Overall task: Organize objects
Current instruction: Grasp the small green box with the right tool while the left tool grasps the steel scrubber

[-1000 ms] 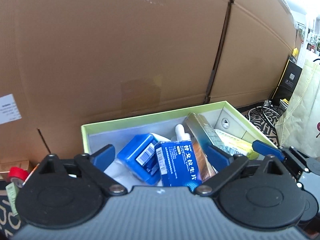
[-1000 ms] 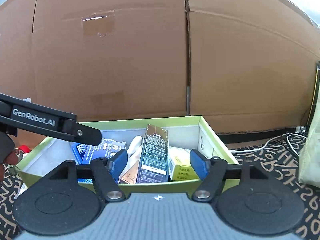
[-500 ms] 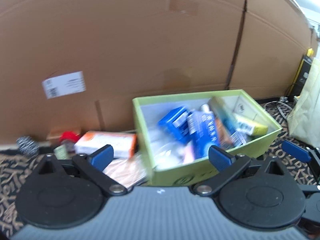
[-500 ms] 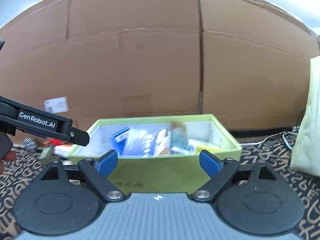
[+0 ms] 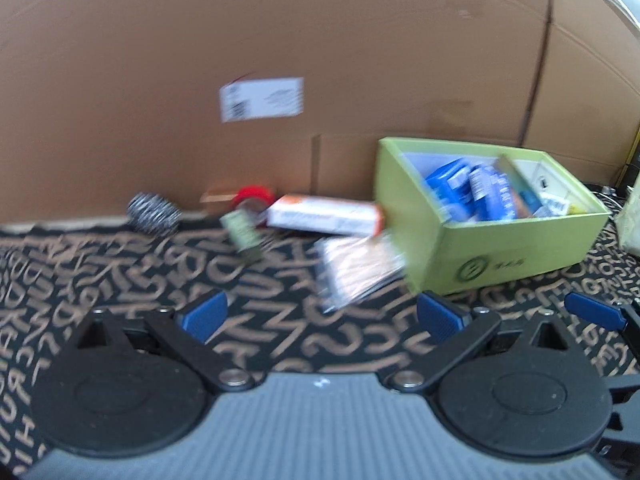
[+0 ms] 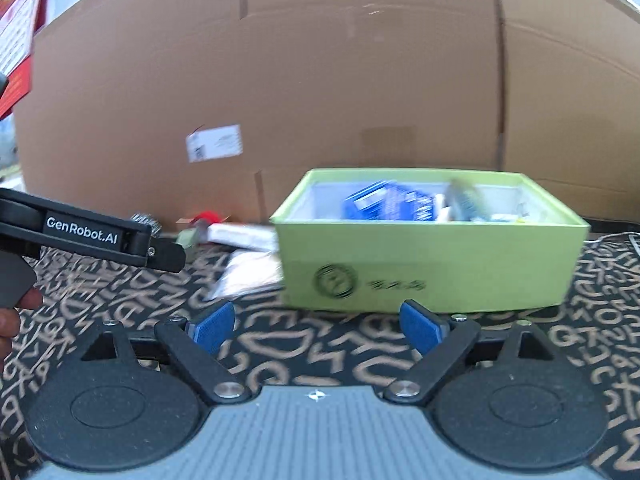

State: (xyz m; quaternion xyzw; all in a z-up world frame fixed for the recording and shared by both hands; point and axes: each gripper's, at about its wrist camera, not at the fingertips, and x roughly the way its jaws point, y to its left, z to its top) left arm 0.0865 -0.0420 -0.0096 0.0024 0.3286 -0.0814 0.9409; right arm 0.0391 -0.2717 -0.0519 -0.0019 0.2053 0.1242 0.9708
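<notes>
Both grippers, left gripper (image 5: pixel 320 316) and right gripper (image 6: pixel 316 326), are backing away from the green box (image 5: pixel 516 240), released and empty; loose items (image 5: pixel 324 214) beside it are awaiting collection.

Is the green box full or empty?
Partly full: the green box holds blue packs and other cartons, but its lined wall still shows.

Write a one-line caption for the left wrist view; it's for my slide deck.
Open left gripper over patterned mat, green box at right, loose items beside it.

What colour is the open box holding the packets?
Light green box, shown best in the right wrist view.
</notes>
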